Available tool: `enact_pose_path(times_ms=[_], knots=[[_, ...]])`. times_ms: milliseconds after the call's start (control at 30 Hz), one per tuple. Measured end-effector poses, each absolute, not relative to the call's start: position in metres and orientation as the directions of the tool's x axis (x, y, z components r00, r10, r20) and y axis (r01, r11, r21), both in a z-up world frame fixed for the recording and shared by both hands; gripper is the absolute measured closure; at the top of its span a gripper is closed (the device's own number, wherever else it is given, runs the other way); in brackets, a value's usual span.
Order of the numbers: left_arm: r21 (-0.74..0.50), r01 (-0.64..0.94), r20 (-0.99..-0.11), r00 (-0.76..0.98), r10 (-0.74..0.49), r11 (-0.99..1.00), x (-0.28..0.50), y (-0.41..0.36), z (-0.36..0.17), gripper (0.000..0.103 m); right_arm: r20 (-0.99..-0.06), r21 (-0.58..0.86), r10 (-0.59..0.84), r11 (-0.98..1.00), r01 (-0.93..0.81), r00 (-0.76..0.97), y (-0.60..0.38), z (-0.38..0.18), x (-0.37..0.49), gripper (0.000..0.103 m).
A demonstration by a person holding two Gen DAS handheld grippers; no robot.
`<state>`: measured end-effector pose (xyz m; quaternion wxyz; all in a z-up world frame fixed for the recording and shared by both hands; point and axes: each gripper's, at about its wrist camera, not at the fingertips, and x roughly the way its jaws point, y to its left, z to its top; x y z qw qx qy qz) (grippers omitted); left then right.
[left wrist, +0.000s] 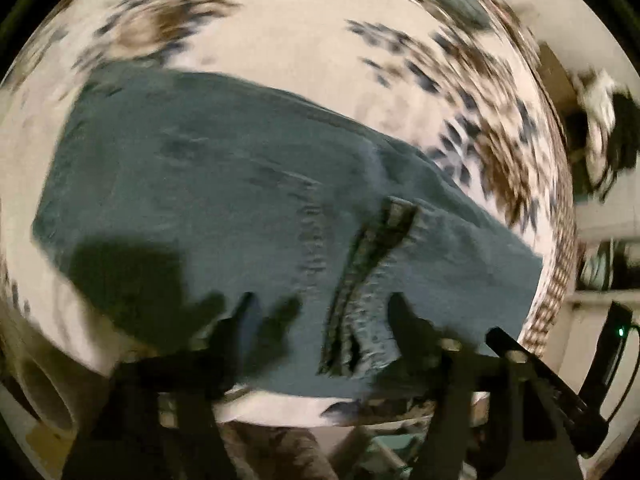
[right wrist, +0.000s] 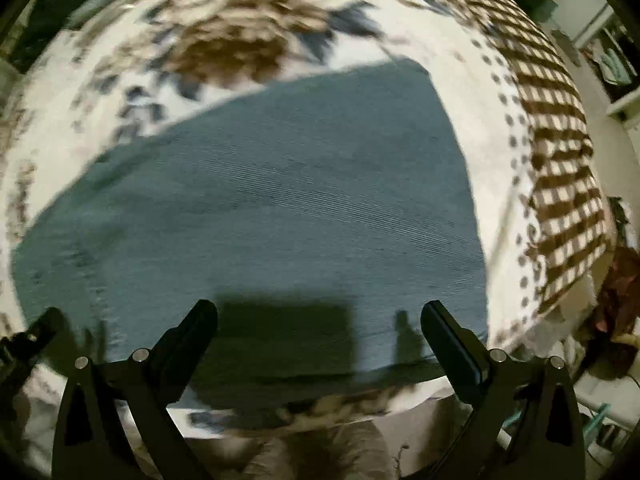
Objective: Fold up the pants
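A white bedspread point(right wrist: 496, 128) with brown and blue floral print covers the bed. Its brown checked border point(right wrist: 560, 160) runs along the right edge.

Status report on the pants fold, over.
Left gripper open, right gripper open, both empty. Blue denim pants flat on floral bedspread. Nothing in the way.

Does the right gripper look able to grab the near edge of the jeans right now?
Probably yes: the right gripper is open just above the jeans, nothing lying between its jaws and that edge.

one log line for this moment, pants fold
left tool: open, empty | right tool: open, empty | jeans: flat on floral bedspread
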<state>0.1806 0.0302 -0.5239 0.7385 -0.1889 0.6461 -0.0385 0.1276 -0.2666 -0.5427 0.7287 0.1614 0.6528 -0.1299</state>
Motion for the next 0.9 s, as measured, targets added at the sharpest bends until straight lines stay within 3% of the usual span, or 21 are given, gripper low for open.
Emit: enact_pose_path(times_ms=[133,333,467,733,800,833,900], knots=[[-0.426,-0.416,-0.903,0.25,-0.349,0.803,0.156,0.095,-0.529,0.032,-0.987,0.106,0.058,0.938,0.331,0.151,-0.244,-0.521,0.135,0.0],[-0.519,-0.688,-0.855,0.416,-0.311,0.508,0.114,0.184,-0.563,0.032,-0.989,0.116,0.088,0.963,0.244,0.121,-0.205,-0.516,0.149,0.0],[-0.571,-0.735,-0.82,0.486,-0.304,0.365,0.111,0.208,-0.596,0.033,-0.99,0.124,0.104,0.966,0.225,0.098,-0.182,-0.526,0.153,0.0],[-0.607,-0.73,-0.794,0.538,-0.283,0.314,0.126,0.217,-0.619,0.033,-0.988,0.137,0.117,0.965,0.224,0.104,-0.173,-0.541,0.165,0.0],[-0.61,-0.729,-0.793,0.555,-0.252,0.312,0.116,0.22,-0.617,0.056,-0.988,0.136,0.116,0.966,0.218,0.105,-0.175,-0.542,0.167,0.0],[-0.606,-0.728,-0.795,0.562,-0.227,0.321,0.112,0.219,-0.614,0.074,-0.987,0.137,0.116,0.966,0.217,0.107,-0.177,-0.541,0.167,0.0],[-0.617,-0.713,-0.786,0.582,-0.21,0.334,0.109,0.219,-0.607,0.079,-0.987,0.141,0.12,0.966,0.216,0.109,-0.181,-0.542,0.166,0.0]])
